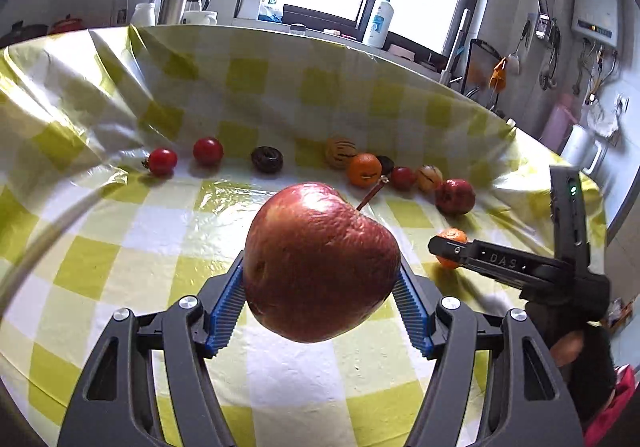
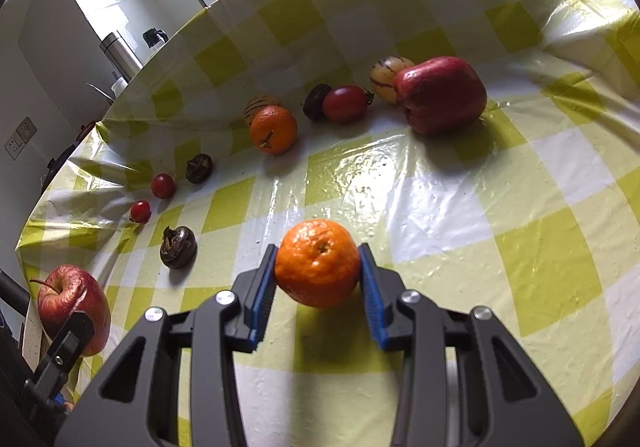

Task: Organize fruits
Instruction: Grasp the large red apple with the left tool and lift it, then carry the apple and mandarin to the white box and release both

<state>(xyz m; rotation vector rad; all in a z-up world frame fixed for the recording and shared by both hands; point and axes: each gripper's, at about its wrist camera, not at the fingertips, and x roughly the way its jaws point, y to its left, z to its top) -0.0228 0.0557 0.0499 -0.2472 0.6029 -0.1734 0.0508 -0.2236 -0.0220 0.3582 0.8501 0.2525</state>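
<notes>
Your left gripper clamps the apple; right gripper clamps the tangerine. A dark fruit lies between them.

Worktop draped in a glossy yellow-and-white checked cloth, creased and turned up along the far edge. Along that upturned fold, a loose row of fruit: two small red tomatoes far left, a dark brown fruit next, then a striped yellowish fruit touching an orange tangerine. Further right, a dark fruit against a red tomato, a second striped fruit and a large red wax apple pressed together. Nearer, apart from the row, another dark brown fruit.
</notes>
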